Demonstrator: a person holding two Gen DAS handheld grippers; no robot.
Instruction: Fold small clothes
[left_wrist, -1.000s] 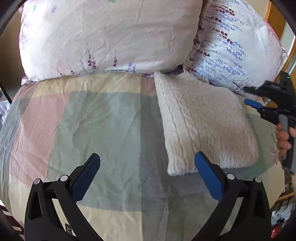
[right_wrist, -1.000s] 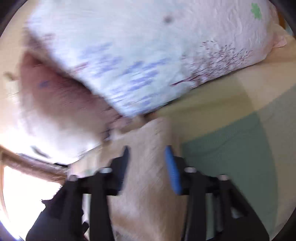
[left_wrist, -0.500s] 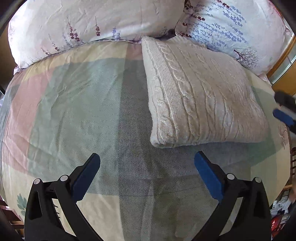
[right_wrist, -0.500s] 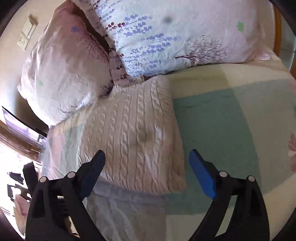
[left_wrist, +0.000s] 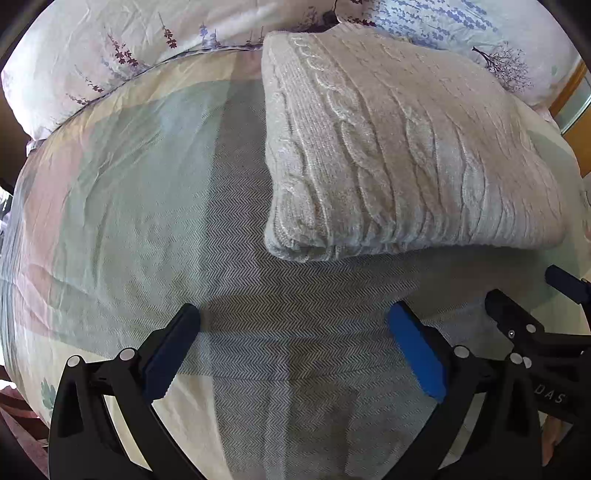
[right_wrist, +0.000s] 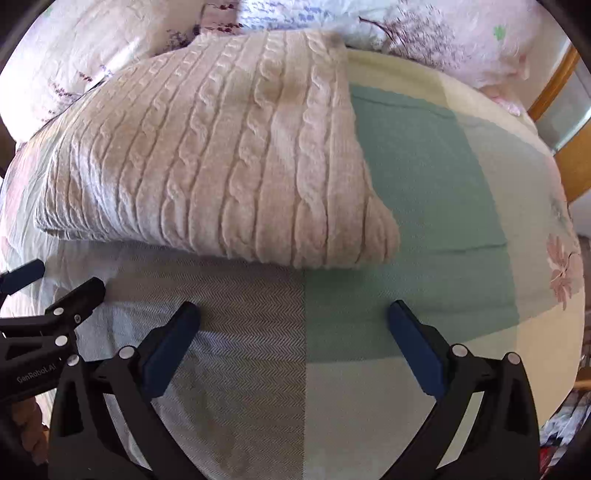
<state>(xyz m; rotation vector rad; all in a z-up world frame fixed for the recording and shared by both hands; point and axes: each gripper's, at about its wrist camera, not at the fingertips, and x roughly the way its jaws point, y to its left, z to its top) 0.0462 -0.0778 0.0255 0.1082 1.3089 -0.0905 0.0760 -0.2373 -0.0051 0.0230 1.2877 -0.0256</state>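
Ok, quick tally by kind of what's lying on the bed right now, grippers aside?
Cable-knit sweater, folded: 1
Floral pillows: 2
Patchwork bedspread: 1
Total: 4
Both the left gripper and right gripper are open, holding nothing.

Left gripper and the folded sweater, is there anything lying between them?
Nothing; in the left wrist view only bare herringbone bedspread separates the open left gripper from the cable-knit sweater.

Soft daylight, both views sharp at centre, fisheye-bent and dark at the corners, slight top blur.
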